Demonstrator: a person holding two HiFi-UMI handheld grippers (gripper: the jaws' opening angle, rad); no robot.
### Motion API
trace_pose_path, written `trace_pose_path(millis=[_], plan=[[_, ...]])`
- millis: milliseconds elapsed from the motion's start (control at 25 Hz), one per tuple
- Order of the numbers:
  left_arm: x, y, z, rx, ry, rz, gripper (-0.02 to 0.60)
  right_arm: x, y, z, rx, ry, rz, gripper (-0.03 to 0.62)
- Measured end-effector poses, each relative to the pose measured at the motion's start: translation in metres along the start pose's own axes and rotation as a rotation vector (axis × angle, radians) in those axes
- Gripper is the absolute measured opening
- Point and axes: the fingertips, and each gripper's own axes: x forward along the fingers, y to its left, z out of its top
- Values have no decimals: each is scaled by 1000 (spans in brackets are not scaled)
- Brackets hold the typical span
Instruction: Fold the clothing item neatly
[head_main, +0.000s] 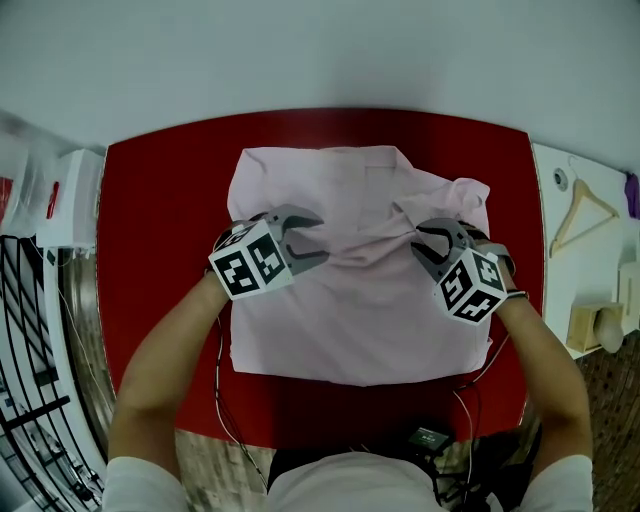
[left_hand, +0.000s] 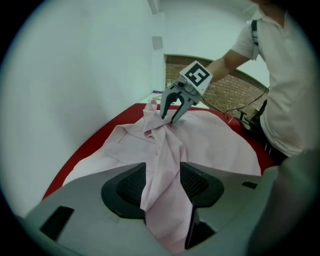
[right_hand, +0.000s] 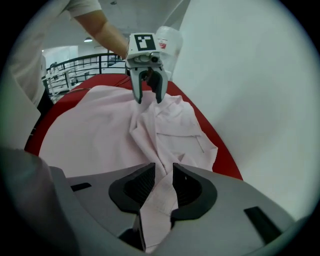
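On top of the red table (head_main: 160, 250), counting one pale pink shirt (head_main: 360, 310), lying spread over most of the surface and bunching into a raised ridge across its upper half. Reading only black-and-white square markers on two cubes, the first (head_main: 250, 262) riding on the left gripper (head_main: 322, 238) and the second (head_main: 470, 285) on the right gripper (head_main: 415, 240). Reaching in from the near edge with two bare forearms (head_main: 165, 350), angling both grippers downward and inward, tips facing each other along the ridge. Keeping the left jaws spread wide, with a strip of shirt lying between the pads (left_hand: 127, 187) unpinched. Clamping a fold of shirt between the right pads (right_hand: 142, 187), holding it up in a small peak. Noting one wooden hanger (head_main: 583, 215) lying on the white side surface (head_main: 560, 260) just beside the table on the right.
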Motion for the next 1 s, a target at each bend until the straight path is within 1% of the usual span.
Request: trace_pose_path(millis=[120,240,280,440,520,600,680,720,760,800,880,1000], plan=[[11,3,8,9,11,22,190,2,-2,-10,-75,50,-31,115],[21,6,12,18,26,36,122,-15,-6,-19,-75,46,-32,117],[24,6,14,15,25,31,110,-21,-5,-23,-76,45,-24,118],[37,-5,24,13,7,-31,112,-26,5,-44,-120,86,-4,143],[44,-9,27,28,19,-55,114,-18,6,-46,-111,90,-7,143],[51,-10,29,35,35,-56,114,-10,6,-45,-92,87,-11,143],[57,-7,29,35,56,-37,112,-4,6,-46,-86,92,-13,141],[60,-5,29,36,65,-27,91,-2,5,-46,-84,92,-17,134],[61,-4,30,35,68,-19,47,-3,4,-45,-80,86,-25,93],[61,-3,32,32,64,-12,27,-5,0,-42,-73,74,-37,34],[58,2,37,18,44,5,17,-12,-8,-34,-56,42,-60,21],[52,13,46,-33,-10,41,15,-18,-26,-23,-15,0,-101,15]])
